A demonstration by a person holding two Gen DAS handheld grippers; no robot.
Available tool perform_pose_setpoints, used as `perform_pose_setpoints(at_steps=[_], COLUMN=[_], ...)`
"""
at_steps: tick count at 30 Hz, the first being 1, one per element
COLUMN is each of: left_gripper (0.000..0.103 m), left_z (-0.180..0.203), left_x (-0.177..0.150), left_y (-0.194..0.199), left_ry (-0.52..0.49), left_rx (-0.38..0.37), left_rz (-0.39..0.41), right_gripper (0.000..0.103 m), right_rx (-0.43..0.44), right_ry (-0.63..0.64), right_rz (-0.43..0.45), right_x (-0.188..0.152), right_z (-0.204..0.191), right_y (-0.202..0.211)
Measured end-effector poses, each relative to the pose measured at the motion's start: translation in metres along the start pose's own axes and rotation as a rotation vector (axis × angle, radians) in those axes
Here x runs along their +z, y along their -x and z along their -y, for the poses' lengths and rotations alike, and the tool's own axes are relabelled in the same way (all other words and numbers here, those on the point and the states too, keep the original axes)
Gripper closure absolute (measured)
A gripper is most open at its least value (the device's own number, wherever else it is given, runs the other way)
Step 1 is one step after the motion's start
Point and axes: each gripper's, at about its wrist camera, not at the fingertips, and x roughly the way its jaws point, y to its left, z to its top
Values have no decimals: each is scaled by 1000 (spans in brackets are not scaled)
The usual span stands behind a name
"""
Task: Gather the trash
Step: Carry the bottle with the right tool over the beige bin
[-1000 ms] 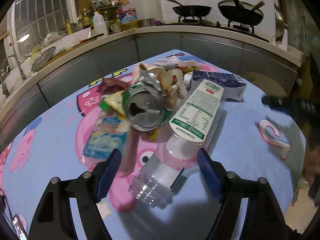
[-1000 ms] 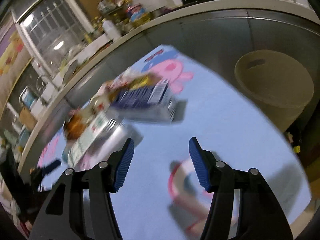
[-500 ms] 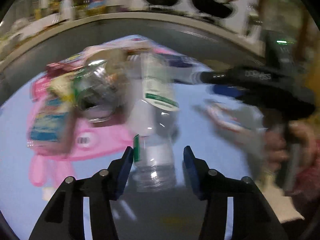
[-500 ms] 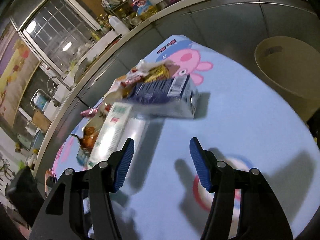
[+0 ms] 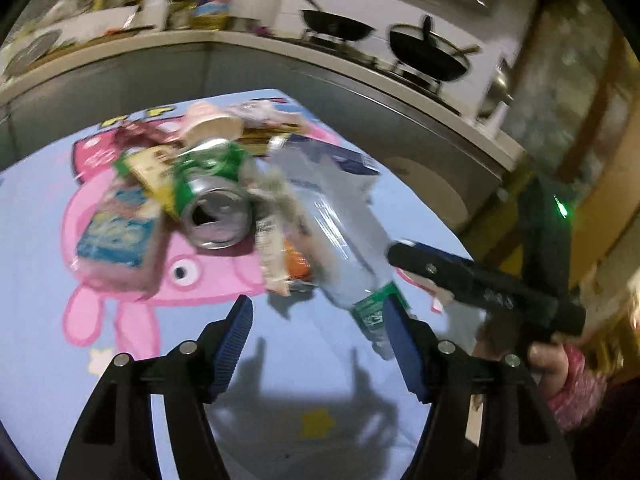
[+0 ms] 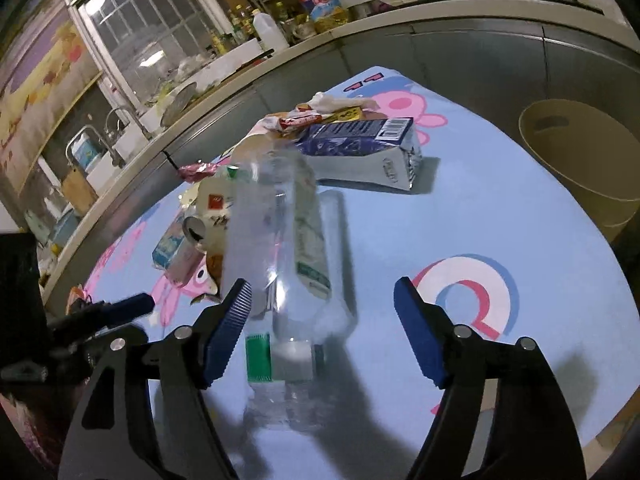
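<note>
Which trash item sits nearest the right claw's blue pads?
The clear plastic bottle, lying on its side with its neck end between the open right claw; the blue carton and green can lie farther back.

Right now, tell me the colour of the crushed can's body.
Green, with a silver top; the crushed can shows best in the left wrist view.

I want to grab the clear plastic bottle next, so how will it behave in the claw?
The clear plastic bottle looks empty, so probably light. Its thin see-through wall will likely dent under the pads. Lying on its side on the tablecloth, the round body may roll if nudged, and the smooth plastic could slip.
</note>
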Motion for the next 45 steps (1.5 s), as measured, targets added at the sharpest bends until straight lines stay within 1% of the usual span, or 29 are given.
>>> perform_pose_setpoints(at_steps=[3, 4, 5, 7, 9, 10, 11, 12, 13, 14, 15, 18, 19, 21, 23, 26, 28, 32, 35, 38, 40, 41, 42, 43, 45], left_gripper=[36, 36, 36, 36, 36, 36, 36, 36, 36, 36, 36, 36, 36, 36, 36, 36, 36, 36, 36, 36, 36, 36, 36, 36, 36], left_z=[-9, -3, -4, -3, -1, 1, 2, 3, 5, 9, 15, 23, 26, 33, 39, 55, 62, 83, 96, 103, 104, 103, 101, 99, 91], left_x=[-3, 4, 4, 4, 3, 2, 1, 1, 0, -2, 4, 5, 6, 7, 9, 19, 25, 40, 51, 57, 59, 60, 59, 59, 56], left_y=[1, -6, -6, -6, -7, -7, -7, -8, -8, -4, -5, -9, -10, -13, -15, -20, -20, -22, -25, -31, -35, -36, -38, -40, -42], left_ry=[28, 32, 35, 37, 33, 31, 30, 30, 31, 32, 31, 18, 15, 5, -7, -36, -53, -109, -131, -146, -150, -150, -148, -146, -139], left_rx=[26, 27, 25, 20, 17, 16, 15, 14, 12, 8, 1, -23, -30, -42, -51, -74, -89, -101, -118, -118, -101, -94, -81, -66, -32], left_rz=[-1, -3, -3, -3, -6, -9, -11, -14, -16, -16, -20, -30, -34, -40, -41, -40, -31, -8, 8, 12, 11, 8, 2, -2, -8], right_gripper=[30, 30, 30, 30, 30, 30, 32, 41, 46, 61, 64, 64, 64, 64, 64, 64, 64, 64, 64, 64, 64, 64, 64, 64, 64], right_rx=[2, 7, 9, 11, 26, 23, 2, -23, -20, -19, 17, 70, 127, 205, 260, 363, 388, 399, 386, 337, 262, 190, 147, 74, -27], right_ry=[77, 93, 116, 131, 118, 118, 124, 129, 123, 123, 120, 92, 63, 15, -10, -93, -141, -176, -199, -243, -266, -279, -289, -311, -341], right_rz=[-6, -9, -20, -53, -84, -87, -88, -96, -106, -92, -104, -102, -101, -90, -66, -75, -68, 2, 56, 117, 150, 163, 165, 154, 114], right_x=[-9, -13, -18, -25, -28, -28, -28, -27, -27, -29, -29, -33, -34, -33, -29, -22, -18, -7, 5, 19, 28, 37, 41, 50, 60], right_z=[-11, -14, -19, -21, -22, -22, -22, -22, -21, -22, -22, -16, -12, -5, 1, 13, 21, 38, 54, 82, 106, 124, 136, 155, 183], right_y=[4, 6, 5, -1, -9, -14, -18, -23, -26, -25, -25, -19, -13, -3, 9, 15, 18, 37, 51, 67, 79, 84, 88, 89, 87])
